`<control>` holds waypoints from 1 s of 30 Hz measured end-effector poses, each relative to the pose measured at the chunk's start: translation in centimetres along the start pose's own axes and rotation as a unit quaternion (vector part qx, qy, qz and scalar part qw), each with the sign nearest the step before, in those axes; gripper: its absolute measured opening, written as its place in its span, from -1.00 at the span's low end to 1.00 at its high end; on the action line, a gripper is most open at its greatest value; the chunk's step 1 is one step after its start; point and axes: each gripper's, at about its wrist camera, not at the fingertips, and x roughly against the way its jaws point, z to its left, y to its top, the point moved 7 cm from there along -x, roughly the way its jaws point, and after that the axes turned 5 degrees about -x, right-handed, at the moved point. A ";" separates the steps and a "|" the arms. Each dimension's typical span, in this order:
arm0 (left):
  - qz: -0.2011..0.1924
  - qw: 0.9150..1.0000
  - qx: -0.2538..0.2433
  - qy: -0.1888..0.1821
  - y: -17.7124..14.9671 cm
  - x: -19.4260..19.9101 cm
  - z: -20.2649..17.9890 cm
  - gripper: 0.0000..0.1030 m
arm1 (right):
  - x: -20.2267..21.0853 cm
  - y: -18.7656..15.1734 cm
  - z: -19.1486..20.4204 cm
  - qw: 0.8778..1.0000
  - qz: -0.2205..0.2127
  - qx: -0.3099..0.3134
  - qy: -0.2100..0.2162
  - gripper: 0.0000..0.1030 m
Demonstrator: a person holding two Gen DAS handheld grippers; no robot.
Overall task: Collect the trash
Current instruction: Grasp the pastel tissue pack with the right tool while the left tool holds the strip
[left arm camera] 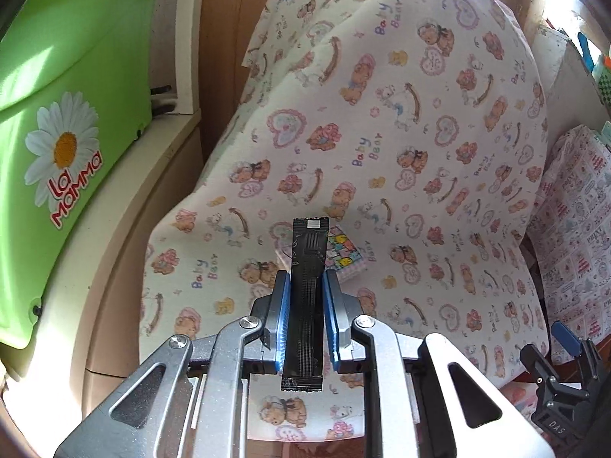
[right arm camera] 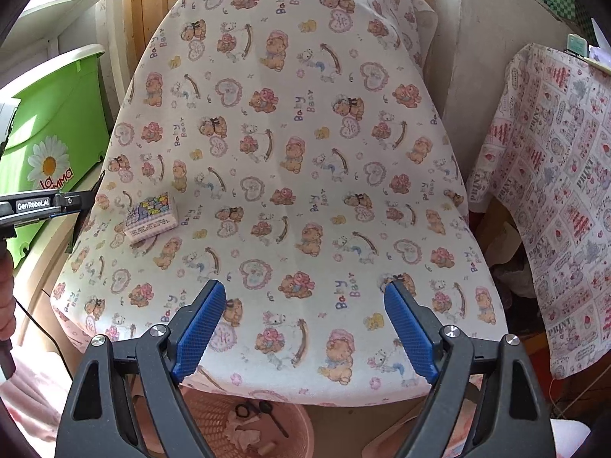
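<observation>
My left gripper (left arm camera: 304,290) is shut on a long black sachet wrapper (left arm camera: 307,267) and holds it upright above the bear-print cloth (left arm camera: 382,152). A small colourful tissue packet (left arm camera: 345,257) lies on the cloth just beyond it; it also shows in the right wrist view (right arm camera: 152,215) at the cloth's left side. My right gripper (right arm camera: 305,297) is open and empty over the near edge of the cloth. A pink mesh waste basket (right arm camera: 244,423) with scraps inside stands below that edge. The left gripper's body (right arm camera: 46,204) enters at the left edge there.
A green bin with a daisy label (left arm camera: 65,145) stands at the left on a cream cabinet (left arm camera: 126,229). A second printed cloth (right arm camera: 553,191) hangs at the right. A wooden panel (left arm camera: 221,38) is behind the table.
</observation>
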 end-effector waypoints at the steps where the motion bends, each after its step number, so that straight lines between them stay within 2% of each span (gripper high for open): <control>1: 0.002 1.000 0.006 0.002 0.1 0.0 0.5 -0.69 | -0.1 0.5 0.5 1.000 0.000 -0.004 0.007 0.68; 3: 0.008 1.000 0.025 -0.002 0.3 0.1 1.4 -0.69 | -0.2 1.3 1.7 1.000 0.002 -0.013 0.026 0.68; 8: -0.012 0.998 0.062 -0.006 1.1 1.2 3.5 -0.68 | -1.3 2.6 5.8 0.998 0.014 -0.004 0.064 0.76; 14: -0.017 0.995 0.094 0.010 1.5 1.4 5.8 -0.68 | -4.5 4.0 10.5 0.997 0.026 0.026 0.073 0.78; 17: -0.012 0.993 0.120 -0.011 1.6 1.2 6.5 -0.68 | -6.6 4.1 12.8 0.994 0.053 0.020 0.096 0.78; 20: -0.012 0.989 0.143 -0.034 1.8 1.3 6.8 -0.68 | -8.6 3.9 14.3 0.995 0.058 0.026 0.079 0.78; 22: -0.013 0.989 0.140 -0.038 1.9 1.5 6.7 -0.68 | -9.5 3.8 15.1 0.995 0.054 0.031 0.073 0.78; 25: -0.014 0.991 0.132 -0.022 1.9 1.5 6.7 -0.68 | -10.9 3.6 16.4 0.994 0.075 0.043 0.074 0.78; 30: -0.007 0.991 0.133 -0.016 1.8 1.0 6.8 -0.68 | -12.2 3.8 17.8 0.991 0.087 0.043 0.087 0.78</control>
